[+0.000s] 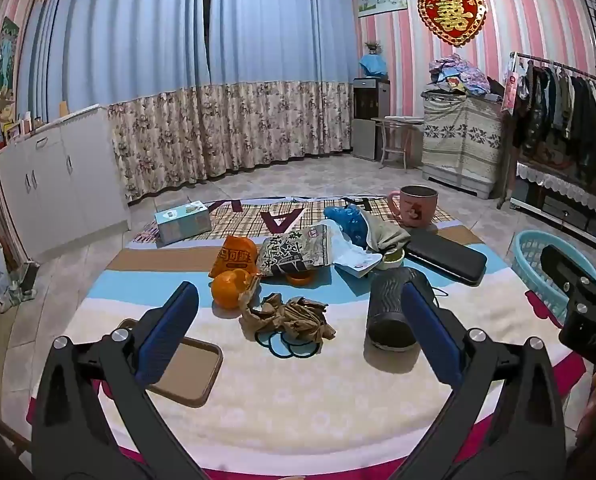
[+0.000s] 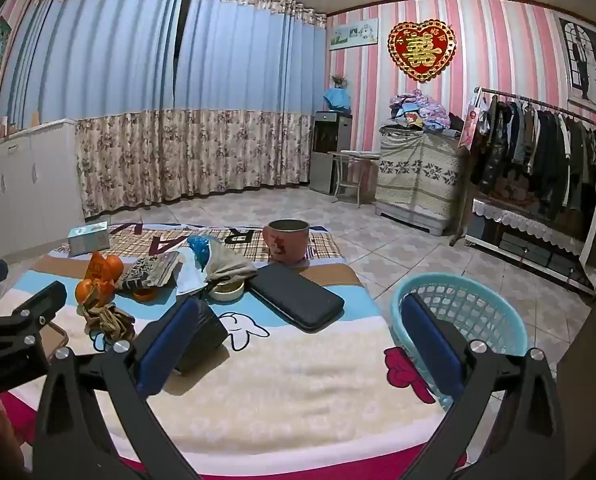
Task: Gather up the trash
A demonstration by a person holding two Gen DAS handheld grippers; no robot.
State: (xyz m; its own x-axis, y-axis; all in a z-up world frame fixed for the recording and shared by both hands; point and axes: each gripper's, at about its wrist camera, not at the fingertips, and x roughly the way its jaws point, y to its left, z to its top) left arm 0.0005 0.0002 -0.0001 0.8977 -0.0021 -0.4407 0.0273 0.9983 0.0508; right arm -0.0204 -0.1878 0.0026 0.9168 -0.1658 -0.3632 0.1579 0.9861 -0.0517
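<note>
A crumpled brown wrapper [image 1: 288,316] lies mid-table, just ahead of my open, empty left gripper [image 1: 298,320]. Behind it sit an orange [image 1: 230,288], an orange snack bag [image 1: 236,258], a printed snack bag [image 1: 294,254], white paper [image 1: 354,258] and a blue plastic bag [image 1: 346,216]. A light blue basket [image 2: 458,320] stands off the table's right edge. My right gripper [image 2: 298,336] is open and empty, its right finger in front of the basket. The wrapper also shows in the right wrist view [image 2: 108,320].
A dark ribbed cylinder [image 1: 390,312] lies on its side by my left gripper's right finger. A black case [image 1: 444,258], a pink mug [image 1: 416,206], a tissue box [image 1: 182,220] and a brown tray [image 1: 186,368] also sit on the blanket-covered table [image 1: 298,400].
</note>
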